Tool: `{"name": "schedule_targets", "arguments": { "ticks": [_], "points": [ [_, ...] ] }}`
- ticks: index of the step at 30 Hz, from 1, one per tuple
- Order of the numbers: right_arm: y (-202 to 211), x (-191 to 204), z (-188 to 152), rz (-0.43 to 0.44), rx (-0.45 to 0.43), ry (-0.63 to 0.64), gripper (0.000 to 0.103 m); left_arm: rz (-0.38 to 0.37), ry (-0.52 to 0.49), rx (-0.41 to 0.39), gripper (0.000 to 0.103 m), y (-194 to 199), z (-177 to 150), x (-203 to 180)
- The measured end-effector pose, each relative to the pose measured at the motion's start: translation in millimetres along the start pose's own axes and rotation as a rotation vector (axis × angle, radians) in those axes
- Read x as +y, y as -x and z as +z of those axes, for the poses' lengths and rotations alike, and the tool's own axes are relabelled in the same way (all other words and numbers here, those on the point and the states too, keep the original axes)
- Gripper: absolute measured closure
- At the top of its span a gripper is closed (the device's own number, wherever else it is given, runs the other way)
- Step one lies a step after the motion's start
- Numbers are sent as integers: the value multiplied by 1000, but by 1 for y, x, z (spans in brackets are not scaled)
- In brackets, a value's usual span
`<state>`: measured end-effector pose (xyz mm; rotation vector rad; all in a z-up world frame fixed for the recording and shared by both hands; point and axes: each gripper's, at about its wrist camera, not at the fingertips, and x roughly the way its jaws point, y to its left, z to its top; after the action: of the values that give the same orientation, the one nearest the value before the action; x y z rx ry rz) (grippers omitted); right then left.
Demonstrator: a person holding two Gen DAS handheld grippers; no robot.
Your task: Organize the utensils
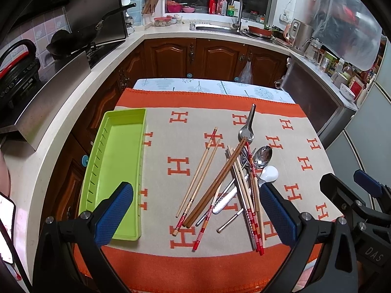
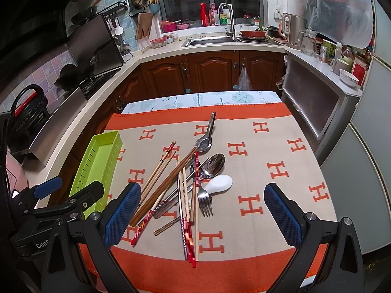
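Chopsticks (image 1: 215,183), spoons (image 1: 262,156) and a fork (image 2: 204,201) are heaped right of the green tray (image 1: 114,168), left gripper (image 1: 196,210) and right gripper (image 2: 204,213) are held apart, nothing gripped.

Matt woven cloth (image 1: 195,166) covers the worktop, bearing wooden chopsticks (image 1: 199,173), shiny metal spoons (image 1: 262,156) (one white spoon (image 1: 268,173) looks glossy) and a smooth plastic tray (image 1: 114,161).
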<state>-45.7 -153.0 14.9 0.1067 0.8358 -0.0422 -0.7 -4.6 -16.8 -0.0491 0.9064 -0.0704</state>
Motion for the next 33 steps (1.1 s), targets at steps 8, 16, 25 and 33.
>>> {"name": "schedule_targets", "arguments": {
  "ticks": [8,16,25,33],
  "points": [
    [0,2,-1,3,0,-3,1,-5,-4,2,1,1,4,0],
    [0,2,-1,5,1,-3,1,-10,-7,0,1,3,5,0],
    [-5,5,2,11,9,3,1,-78,-43,70,1,-16,21,-2],
    [-45,-16,32,69,137,-54,29,-85,-98,114,1,-51,58,-10]
  ]
}}
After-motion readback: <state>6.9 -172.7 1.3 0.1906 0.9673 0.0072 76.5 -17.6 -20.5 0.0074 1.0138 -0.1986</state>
